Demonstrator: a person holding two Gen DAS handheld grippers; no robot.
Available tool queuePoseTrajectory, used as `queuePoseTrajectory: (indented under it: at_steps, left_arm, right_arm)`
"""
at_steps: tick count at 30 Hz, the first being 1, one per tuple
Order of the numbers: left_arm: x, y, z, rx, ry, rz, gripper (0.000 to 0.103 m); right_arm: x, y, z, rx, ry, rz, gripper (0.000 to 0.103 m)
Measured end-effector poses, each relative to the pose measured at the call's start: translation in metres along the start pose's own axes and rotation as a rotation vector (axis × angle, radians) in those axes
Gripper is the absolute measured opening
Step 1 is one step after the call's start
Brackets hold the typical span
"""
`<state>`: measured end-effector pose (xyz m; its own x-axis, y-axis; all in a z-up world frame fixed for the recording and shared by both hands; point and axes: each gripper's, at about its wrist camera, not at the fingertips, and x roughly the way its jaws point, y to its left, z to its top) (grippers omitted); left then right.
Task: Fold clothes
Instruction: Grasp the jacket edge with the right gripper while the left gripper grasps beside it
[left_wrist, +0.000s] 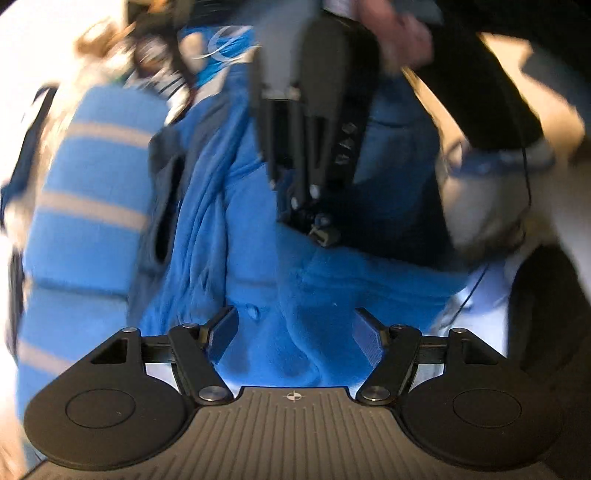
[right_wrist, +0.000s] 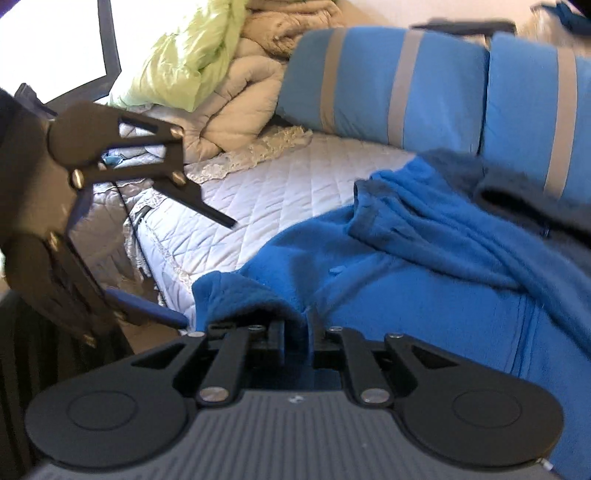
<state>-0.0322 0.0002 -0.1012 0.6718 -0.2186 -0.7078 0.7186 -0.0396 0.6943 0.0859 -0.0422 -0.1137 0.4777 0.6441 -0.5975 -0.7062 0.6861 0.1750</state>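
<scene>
Gripping the blue fleece garment (right_wrist: 424, 280) at its hem with my right hand-held gripper (right_wrist: 308, 325), on the bed.

My right jaws are pinched on the fleece fold; my left hand-held gripper (left_wrist: 293, 328) hovers over the garment, jaws apart, nothing between them. The garment sprawls across the white quilted bed (right_wrist: 266, 192), its far end against the blue striped pillows (right_wrist: 384, 85); beige and green bedding (right_wrist: 229, 74) is heaped beyond.
</scene>
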Motion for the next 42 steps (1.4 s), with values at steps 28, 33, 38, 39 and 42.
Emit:
queuePoseTrajectory:
  at_steps: [28, 33, 38, 39, 42]
  left_arm:
    - [-0.008, -0.065, -0.014, 0.404, -0.072, -0.067, 0.064]
    - [-0.013, -0.039, -0.007, 0.252, -0.096, -0.032, 0.064]
    - [-0.008, -0.027, -0.004, 0.182, -0.099, -0.042, 0.064]
    - [-0.008, -0.024, -0.003, 0.165, -0.099, -0.047, 0.064]
    - [-0.009, -0.015, -0.001, 0.105, -0.095, -0.065, 0.064]
  right_arm:
    - [-0.027, 0.021, -0.04, -0.155, 0.122, -0.038, 0.085]
    - [-0.025, 0.045, -0.043, -0.239, 0.088, 0.009, 0.085]
    - [-0.009, 0.071, -0.047, -0.276, 0.1, -0.005, 0.085]
    - [-0.006, 0.075, -0.048, -0.273, 0.093, -0.02, 0.085]
    - [0.002, 0.089, -0.052, -0.273, 0.072, -0.061, 0.085]
